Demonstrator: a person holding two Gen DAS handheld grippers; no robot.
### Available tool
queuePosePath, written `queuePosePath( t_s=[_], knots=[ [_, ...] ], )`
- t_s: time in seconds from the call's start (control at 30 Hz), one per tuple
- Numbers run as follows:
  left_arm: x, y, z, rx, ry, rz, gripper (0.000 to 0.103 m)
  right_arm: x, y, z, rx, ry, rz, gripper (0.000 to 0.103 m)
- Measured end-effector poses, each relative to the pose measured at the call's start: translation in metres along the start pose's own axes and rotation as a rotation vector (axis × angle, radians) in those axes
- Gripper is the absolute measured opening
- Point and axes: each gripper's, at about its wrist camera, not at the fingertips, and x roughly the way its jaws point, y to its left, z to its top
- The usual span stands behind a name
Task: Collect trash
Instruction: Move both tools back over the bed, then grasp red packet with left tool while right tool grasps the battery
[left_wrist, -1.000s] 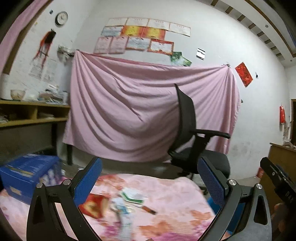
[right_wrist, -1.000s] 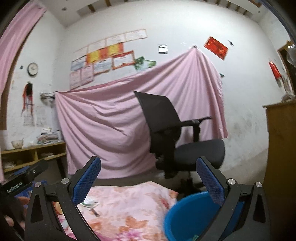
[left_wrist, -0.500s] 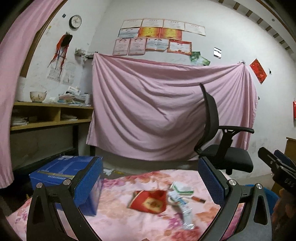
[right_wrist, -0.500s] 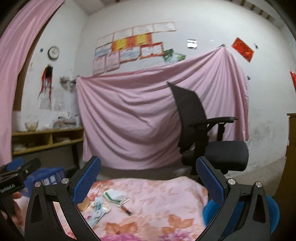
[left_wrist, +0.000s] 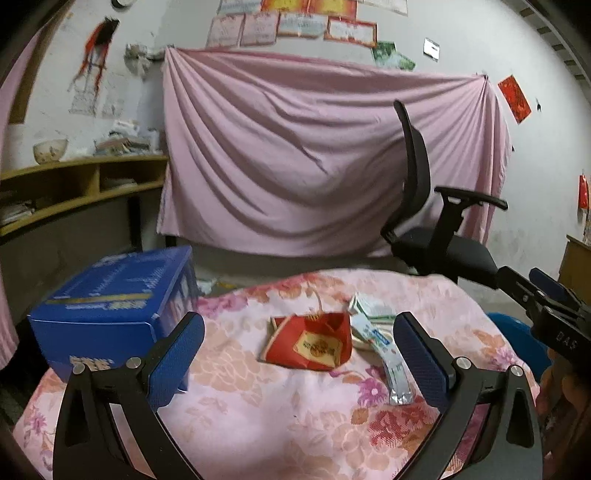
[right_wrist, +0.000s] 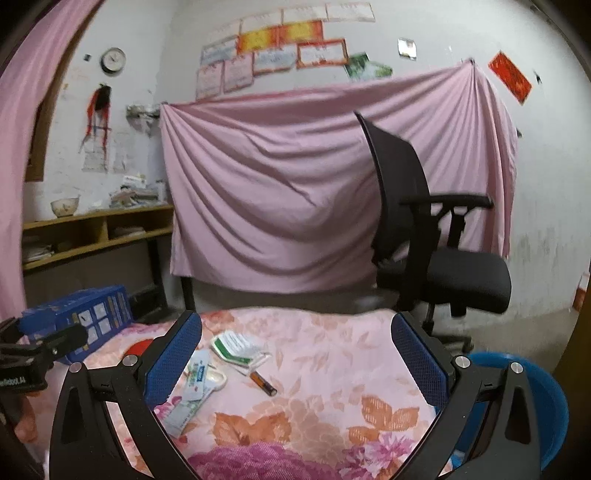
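Crumpled red paper wrapper (left_wrist: 308, 345) with a yellow emblem lies flat on the floral pink bench cloth (left_wrist: 258, 417); both grippers hover spread, empty

Both wrist views low over shared floral cloth (left_wrist: 258, 406)

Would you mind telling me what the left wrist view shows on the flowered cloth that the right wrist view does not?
Only the left wrist view shows the red wrapper whole. Only the right wrist view shows the small brown stick and the wall clock. Both show the blue box, the toothpaste tube, the green-and-white packet, the blue bin and the office chair; each tool, left and right, is open and empty.
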Motion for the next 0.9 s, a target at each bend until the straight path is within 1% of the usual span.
queuePosePath(
  t_s=[0.1,0.23,0.3,0.33,0.37,0.43,0.53,0.6,0.63,0.7,0.73,0.83,0.9],
  knots=[
    [0.015,0.000,0.000,-0.007,0.068,-0.024,0.100,0.012,-0.005,-0.003,0.021,0.069,0.005,0.103],
    [0.036,-0.002,0.001,-0.014,0.146,-0.063,0.100,0.032,-0.005,-0.008,0.021,0.178,0.017,0.099],
    [0.046,-0.004,0.001,-0.012,0.180,-0.073,0.100,0.043,-0.004,-0.011,0.015,0.238,0.020,0.093],
    [0.051,-0.005,0.001,-0.010,0.197,-0.075,0.100,0.051,-0.002,-0.014,0.010,0.289,0.034,0.082],
    [0.055,-0.005,0.000,-0.010,0.217,-0.080,0.099,0.057,-0.001,-0.016,0.006,0.323,0.046,0.074],
    [0.062,-0.003,-0.002,-0.020,0.247,-0.097,0.097,0.067,0.003,-0.020,-0.007,0.385,0.060,0.072],
    [0.072,0.001,-0.003,-0.045,0.286,-0.110,0.085,0.079,0.006,-0.026,-0.019,0.454,0.068,0.066],
    [0.079,0.004,-0.005,-0.063,0.312,-0.116,0.073,0.088,0.007,-0.029,-0.010,0.503,0.076,0.061],
    [0.082,0.004,-0.005,-0.071,0.321,-0.118,0.069,0.092,0.007,-0.030,-0.003,0.518,0.080,0.057],
    [0.085,0.004,-0.005,-0.080,0.331,-0.125,0.058,0.098,0.008,-0.031,0.003,0.537,0.089,0.051],
    [0.084,0.003,-0.005,-0.080,0.332,-0.126,0.056,0.100,0.010,-0.032,0.000,0.543,0.094,0.049],
    [0.084,-0.001,-0.004,-0.065,0.328,-0.129,0.044,0.108,0.017,-0.034,-0.022,0.563,0.113,0.045],
    [0.086,-0.004,-0.004,-0.047,0.328,-0.136,0.032,0.114,0.020,-0.034,-0.033,0.574,0.119,0.042]
  ],
)
